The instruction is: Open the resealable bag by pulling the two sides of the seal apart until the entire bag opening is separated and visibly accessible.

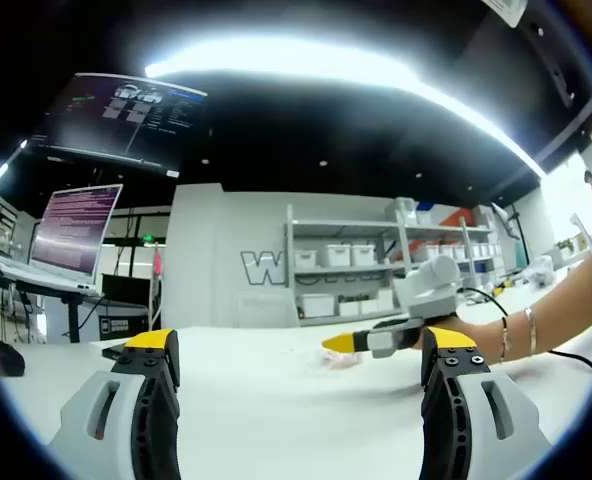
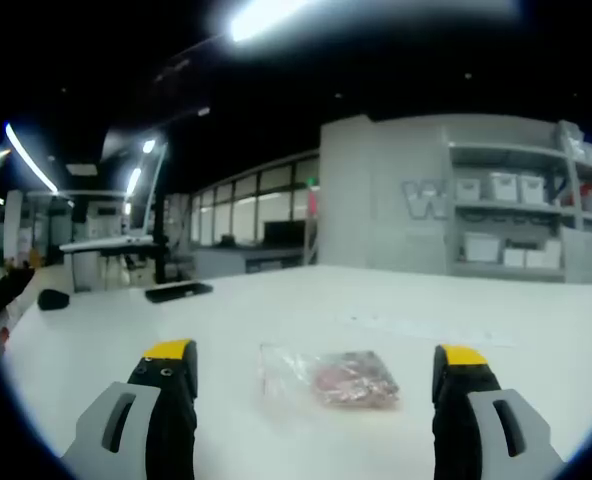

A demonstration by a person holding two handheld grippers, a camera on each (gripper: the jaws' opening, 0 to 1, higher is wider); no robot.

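Across the white bench [image 2: 306,300], spreading through the right gripper view, the resealable bag [image 2: 328,377] is lying flat on the surface, centred between the two yellow-tipped jaws and a little beyond their tips. Its long axis is running across the view, side to side; the clear, crumpled end is pointing toward the view's left, and the reddish-brown contents are sitting bunched toward the right. Which end carries the seal I cannot tell. The bag is touching neither jaw.

The right tongs [image 2: 316,360] are standing wide, jaws well apart and gripping nothing. The left tongs [image 1: 301,345] in the left gripper view are likewise gaping wide, holding nothing, with bare bench [image 1: 276,400] between them.

In the left gripper view the right tongs [image 1: 344,342] are coming in from the right, held by a hand [image 1: 456,330] with a bracelet on the wrist, yellow tips pointing toward the view's left, low over the bench. A faint pale patch just under those tips may be the bag; too blurred to confirm.

Behind: a grey wall with shelves [image 1: 376,265] carrying white bins, a hanging monitor [image 1: 121,120], a laptop [image 1: 71,235] on a side table. A dark flat object [image 2: 178,291] is lying far back on the bench.
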